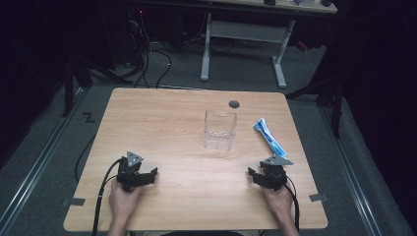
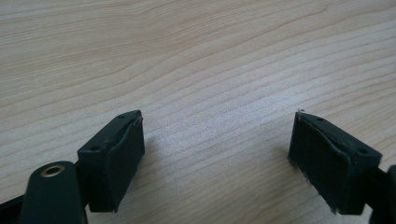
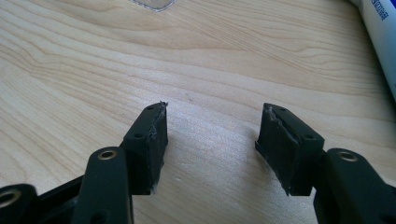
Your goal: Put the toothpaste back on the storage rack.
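Left gripper (image 1: 152,173) and right gripper (image 1: 252,173) resting on wooden table (image 1: 162,118), clear container (image 1: 220,129), toothpaste tube (image 1: 268,136) beside it

You are working at a light wooden table (image 1: 167,123) with rounded corners, and it is standing on a grey floor. A clear plastic box (image 1: 220,130) is sitting upright just past the table's middle, toward one o'clock. A blue and white tube (image 1: 269,137) is lying flat near the right edge, at about three o'clock from the box and apart from it. A dark round hole (image 1: 234,104) is showing by the far edge, at twelve o'clock.
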Tool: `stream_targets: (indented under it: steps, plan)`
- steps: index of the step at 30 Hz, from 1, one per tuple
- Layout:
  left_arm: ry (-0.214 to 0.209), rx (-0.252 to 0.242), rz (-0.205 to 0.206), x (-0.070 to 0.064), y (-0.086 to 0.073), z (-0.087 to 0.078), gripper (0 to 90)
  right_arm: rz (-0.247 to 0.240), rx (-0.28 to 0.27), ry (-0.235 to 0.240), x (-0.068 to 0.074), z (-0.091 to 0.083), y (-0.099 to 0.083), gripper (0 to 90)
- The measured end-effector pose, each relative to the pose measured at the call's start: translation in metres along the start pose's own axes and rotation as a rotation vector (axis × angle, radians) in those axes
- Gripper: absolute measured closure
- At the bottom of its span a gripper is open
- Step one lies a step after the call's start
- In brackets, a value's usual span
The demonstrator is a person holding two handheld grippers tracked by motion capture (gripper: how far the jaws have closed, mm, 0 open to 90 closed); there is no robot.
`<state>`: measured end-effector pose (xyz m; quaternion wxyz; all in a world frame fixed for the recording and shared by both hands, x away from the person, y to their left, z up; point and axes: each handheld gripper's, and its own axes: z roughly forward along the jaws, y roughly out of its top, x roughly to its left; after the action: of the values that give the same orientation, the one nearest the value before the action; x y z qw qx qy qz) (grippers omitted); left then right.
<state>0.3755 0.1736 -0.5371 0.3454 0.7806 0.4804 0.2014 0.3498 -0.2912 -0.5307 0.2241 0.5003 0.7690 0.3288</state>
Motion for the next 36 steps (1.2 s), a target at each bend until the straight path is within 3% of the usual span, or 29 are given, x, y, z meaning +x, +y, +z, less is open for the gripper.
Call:
stream_targets:
  steps: [20,27,36]
  plan:
    - [0.0,0.0,0.0,0.0,0.0,0.0,18.7,0.005,0.0,-0.007,0.001,0.0,0.0,42.1]
    - [0.0,0.001,0.0,0.0,0.0,0.0,18.7,0.002,-0.005,-0.015,0.003,-0.002,-0.001,46.7]
    - [0.0,0.001,0.0,0.0,0.0,0.0,18.7,0.059,-0.023,-0.01,0.002,-0.01,-0.008,47.9]
